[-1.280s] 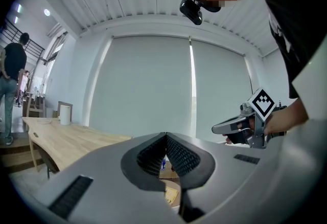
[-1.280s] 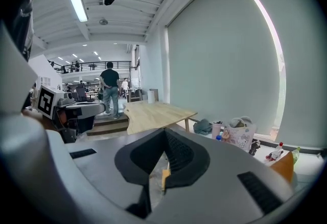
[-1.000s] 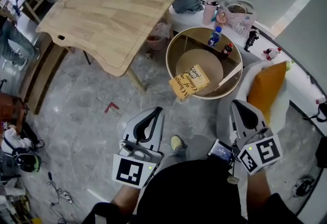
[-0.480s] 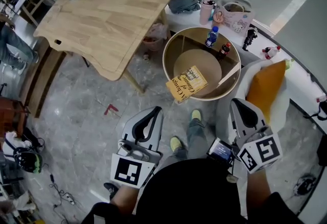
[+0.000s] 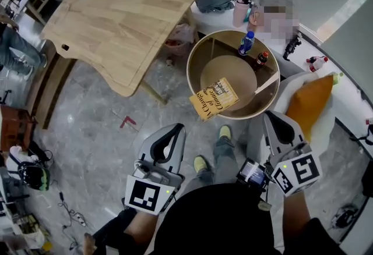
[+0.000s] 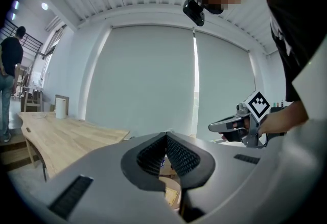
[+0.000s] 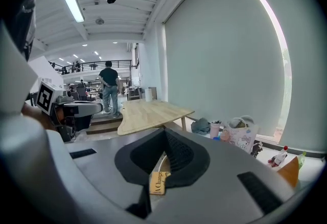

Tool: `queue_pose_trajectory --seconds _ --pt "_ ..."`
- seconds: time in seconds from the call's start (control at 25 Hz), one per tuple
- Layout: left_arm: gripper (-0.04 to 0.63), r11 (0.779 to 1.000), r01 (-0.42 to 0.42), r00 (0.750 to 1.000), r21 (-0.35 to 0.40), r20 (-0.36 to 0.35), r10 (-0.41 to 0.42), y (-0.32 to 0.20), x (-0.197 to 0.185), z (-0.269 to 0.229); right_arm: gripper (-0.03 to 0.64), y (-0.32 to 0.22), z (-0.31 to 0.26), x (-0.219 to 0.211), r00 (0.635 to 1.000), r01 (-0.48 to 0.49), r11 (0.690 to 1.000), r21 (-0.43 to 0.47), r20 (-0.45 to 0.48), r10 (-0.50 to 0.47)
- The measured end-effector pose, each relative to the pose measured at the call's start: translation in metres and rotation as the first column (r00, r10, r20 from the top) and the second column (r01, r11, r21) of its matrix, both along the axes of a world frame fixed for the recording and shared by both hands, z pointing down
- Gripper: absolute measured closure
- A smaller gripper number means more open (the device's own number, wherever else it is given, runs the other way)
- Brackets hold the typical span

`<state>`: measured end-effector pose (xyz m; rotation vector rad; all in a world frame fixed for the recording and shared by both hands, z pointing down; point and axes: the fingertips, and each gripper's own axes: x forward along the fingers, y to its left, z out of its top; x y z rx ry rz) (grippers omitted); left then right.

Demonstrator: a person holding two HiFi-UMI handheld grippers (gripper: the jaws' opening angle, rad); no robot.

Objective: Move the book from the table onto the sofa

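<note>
While the book (image 5: 214, 98) lay at the round table's (image 5: 193, 57) near edge, corner overhanging, left gripper (image 5: 175, 130) and right gripper (image 5: 274, 123) hung short, both pressed together, empty; evidently the approach step, and the next move needed spread jaws.

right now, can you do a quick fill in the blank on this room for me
The yellow paperback book lies on the ____ wooden table.
____ capped drink bottles stand on that table.
The orange cushion rests on the white ____.
Missing words: round; two; sofa.
</note>
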<state>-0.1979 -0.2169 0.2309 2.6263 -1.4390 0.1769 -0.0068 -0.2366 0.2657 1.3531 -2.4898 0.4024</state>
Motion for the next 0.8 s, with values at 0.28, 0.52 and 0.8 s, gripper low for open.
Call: queue_pose_trajectory --seconds 0.28,0.52,0.8 --pt "0.586 0.999 0.022 1.0 -0.04 -0.007 -0.022 -0.031 0.012 0.027 0.612 -0.036 0.026 0.004 0.997 0.073 0.997 -0.026 -0.028 -0.074" --pt "0.586 0.984 0.045 0.999 -0.17 0.004 -0.045 -0.054 0.015 0.072 0.612 -0.067 0.051 0.009 0.992 0.119 0.991 -0.062 -0.027 -0.121" --pt "0.586 0.959 0.068 0.998 -0.276 0.007 -0.068 -0.081 0.011 0.133 0.612 -0.103 0.088 0.002 0.981 0.189 0.977 -0.102 -0.031 -0.193"
